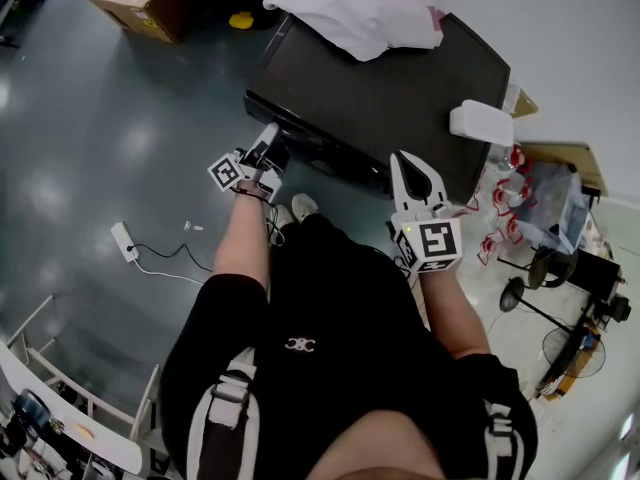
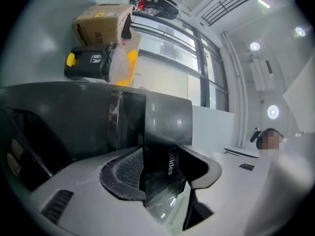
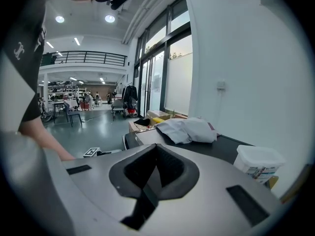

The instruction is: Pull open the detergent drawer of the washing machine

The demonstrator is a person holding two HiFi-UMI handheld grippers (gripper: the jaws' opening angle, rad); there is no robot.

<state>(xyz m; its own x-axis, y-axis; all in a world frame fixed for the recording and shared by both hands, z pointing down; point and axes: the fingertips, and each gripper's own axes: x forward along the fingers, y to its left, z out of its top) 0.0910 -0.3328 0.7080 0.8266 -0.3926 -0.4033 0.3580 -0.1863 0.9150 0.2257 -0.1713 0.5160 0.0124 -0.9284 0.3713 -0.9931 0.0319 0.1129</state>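
Between the fingers of the left gripper (image 2: 165, 155), the detergent drawer (image 2: 166, 122) was seen by its front: a glossy dark panel marked Midea, with loose clear film at the lower edge. The jaws were held wide. Both pads looked to be laid against the panel, one on each face, so the drawer front was gripped. In the head view these fingers were placed at the upper front corner of the washing machine (image 1: 400, 88), on the person's left. How far out the drawer stood could not be told.

Past the left fingers, off to their left, a cardboard box (image 2: 101, 23) was seen on the floor.

The right gripper (image 1: 405, 163) was held near the machine's front edge, well apart from the left fingers. Its jaws were seen together, with nothing between them. Beyond the right fingertips lay the dark machine top, with a white cloth (image 3: 189, 130) heaped on it. A white tub (image 3: 258, 163) was seen to the right of those fingers, at the top's near corner.

A power strip (image 1: 124, 240) was noted on the floor, behind and left of the left fingers.
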